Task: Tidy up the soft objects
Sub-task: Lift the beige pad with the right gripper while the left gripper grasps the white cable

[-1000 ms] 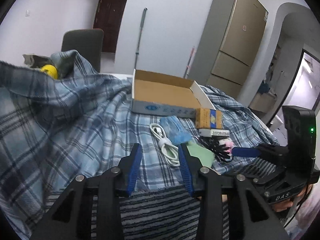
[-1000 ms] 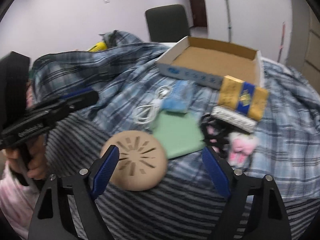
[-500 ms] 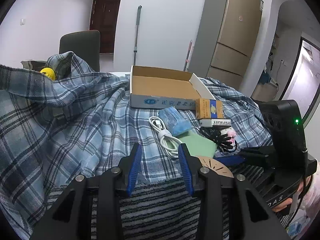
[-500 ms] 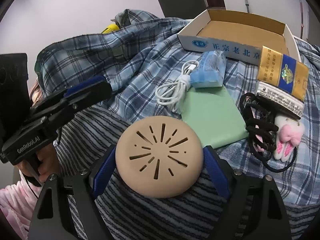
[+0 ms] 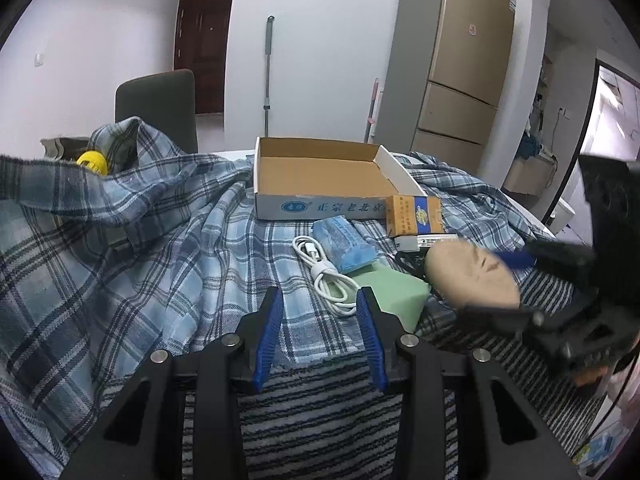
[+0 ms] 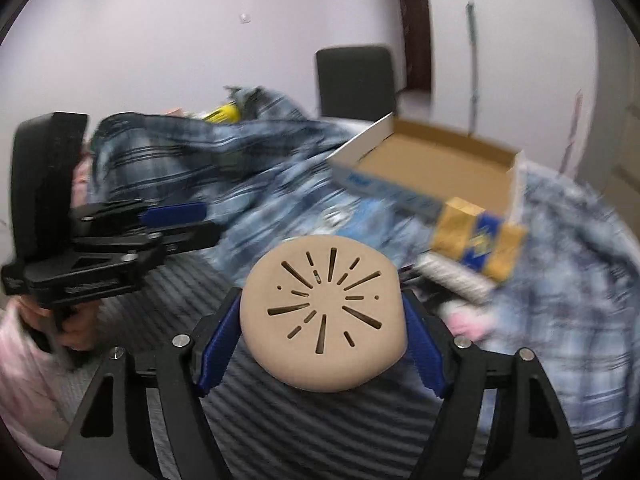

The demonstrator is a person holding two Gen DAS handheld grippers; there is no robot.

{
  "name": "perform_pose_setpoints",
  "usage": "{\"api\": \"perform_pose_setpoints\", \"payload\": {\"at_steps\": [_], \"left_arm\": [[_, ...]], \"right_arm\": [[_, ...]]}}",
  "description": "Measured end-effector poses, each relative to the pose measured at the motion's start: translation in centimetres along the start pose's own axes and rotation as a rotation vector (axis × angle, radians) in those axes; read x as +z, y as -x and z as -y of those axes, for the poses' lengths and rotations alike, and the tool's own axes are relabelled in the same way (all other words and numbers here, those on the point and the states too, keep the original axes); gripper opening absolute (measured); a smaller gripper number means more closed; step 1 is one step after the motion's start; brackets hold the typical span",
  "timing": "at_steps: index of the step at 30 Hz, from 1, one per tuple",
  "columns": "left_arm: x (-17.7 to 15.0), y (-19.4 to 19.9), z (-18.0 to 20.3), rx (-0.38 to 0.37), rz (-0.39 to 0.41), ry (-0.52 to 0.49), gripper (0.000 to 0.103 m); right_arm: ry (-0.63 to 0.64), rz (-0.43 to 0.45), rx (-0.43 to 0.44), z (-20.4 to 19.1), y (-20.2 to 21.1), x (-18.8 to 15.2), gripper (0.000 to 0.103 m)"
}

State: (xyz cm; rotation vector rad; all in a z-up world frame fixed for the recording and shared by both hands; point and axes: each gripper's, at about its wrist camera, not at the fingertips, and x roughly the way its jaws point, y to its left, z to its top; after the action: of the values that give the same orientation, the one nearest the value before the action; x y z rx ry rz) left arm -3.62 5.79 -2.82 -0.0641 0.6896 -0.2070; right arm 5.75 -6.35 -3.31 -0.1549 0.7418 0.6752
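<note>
Pale, plain walls [image 5: 100,40] close the room; a dark brown door [image 5: 202,50] stands in the far corner, a small white switch plate [image 5: 39,58] to its left; a dark grey chair [image 5: 160,104] sits behind the table, its back upright; a long grey mop handle [image 5: 267,68] leans against the white wall; a tall beige fridge [image 5: 460,68] fills the right side; beyond it an arched opening [image 5: 568,60] leads toward a brighter doorway [image 5: 612,120]; the light is dim and cool.

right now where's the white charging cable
In the left wrist view, the white cable lies coiled on the plaid cloth, left of the blue packet.
</note>
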Motion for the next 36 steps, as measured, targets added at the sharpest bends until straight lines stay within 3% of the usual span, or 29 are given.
{"api": "perform_pose_setpoints", "payload": {"at_steps": [15,17,19,21,26,30,36], "left_arm": [[1.8,-0.6,3.8,0.005,0.013,-0.071,0.041],[2.1,-1.0,4.2,0.008,0.0,-0.076,0.051],[2.2,-1.4,4.4,0.013,-0.006,-0.071,0.079],[2.3,-1.8,4.7,0.034,-0.011,-0.061,0.095],[2.2,-2.5,4.6,0.071,-0.015,-0.053,0.097],[2.1,-2.7,4.2,0.053,-0.043,-0.04,0.097],[2.0,-2.2,4.1,0.042,-0.061,-0.113,0.097]], "right_arm": [[-0.063,0.005,-0.081,4.6,1.5,-1.1,0.075],[-0.065,0.008,-0.087,4.9,1.4,-1.2,0.075],[-0.066,0.005,-0.102,5.3,1.2,-1.4,0.075],[-0.085,0.004,-0.088,5.8,1.2,-1.5,0.075],[-0.081,-0.011,-0.102,5.8,1.2,-1.5,0.075],[-0.072,-0.031,-0.121,6.1,1.4,-1.3,0.075],[-0.104,0.079,-0.207,8.4,3.7,-0.8,0.076]]}}
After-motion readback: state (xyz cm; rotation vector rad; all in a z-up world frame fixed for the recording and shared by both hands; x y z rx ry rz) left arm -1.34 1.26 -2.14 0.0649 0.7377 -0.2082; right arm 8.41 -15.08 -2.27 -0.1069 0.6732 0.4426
